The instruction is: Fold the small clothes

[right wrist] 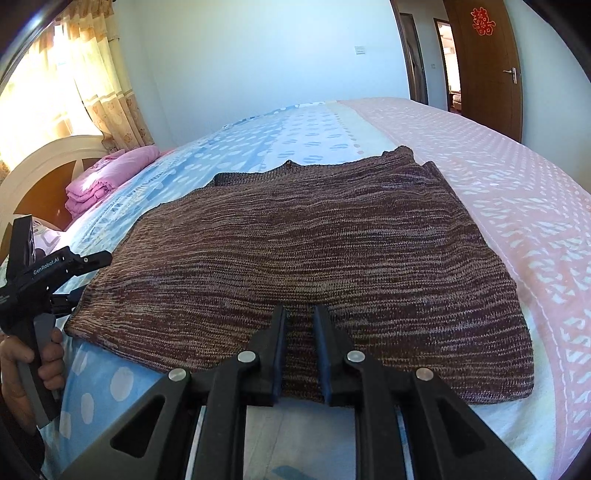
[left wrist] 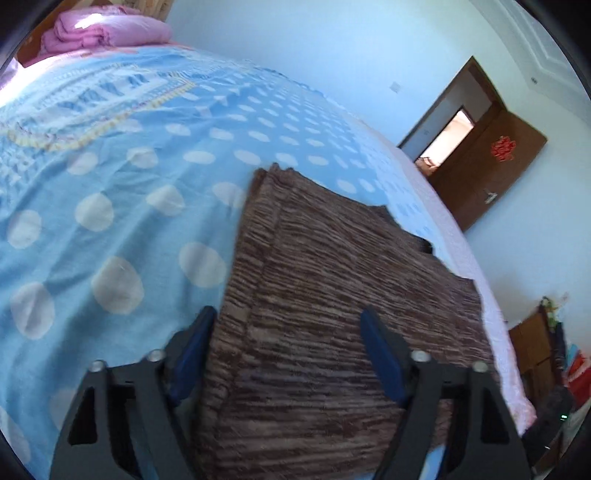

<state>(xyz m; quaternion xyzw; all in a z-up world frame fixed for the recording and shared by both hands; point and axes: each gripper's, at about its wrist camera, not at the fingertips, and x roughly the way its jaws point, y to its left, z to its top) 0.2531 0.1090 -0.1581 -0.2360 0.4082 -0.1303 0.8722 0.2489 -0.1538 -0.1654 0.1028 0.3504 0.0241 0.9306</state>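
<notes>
Jaws of the right gripper pinch the ribbed brown knit hem.

The sweater is knitted in brown, streaked across with paler tan and greyish lines. The bedsheet is light blue, dotted with white ovals, and is banded with pale yellow trim in the left wrist view. Along one side of the bed, a pink border is patterned with small white marks. The folded quilt is coloured pink. The left claw and the right claw are black, with dark blue pads. The door is brown and is marked with a red emblem.
</notes>
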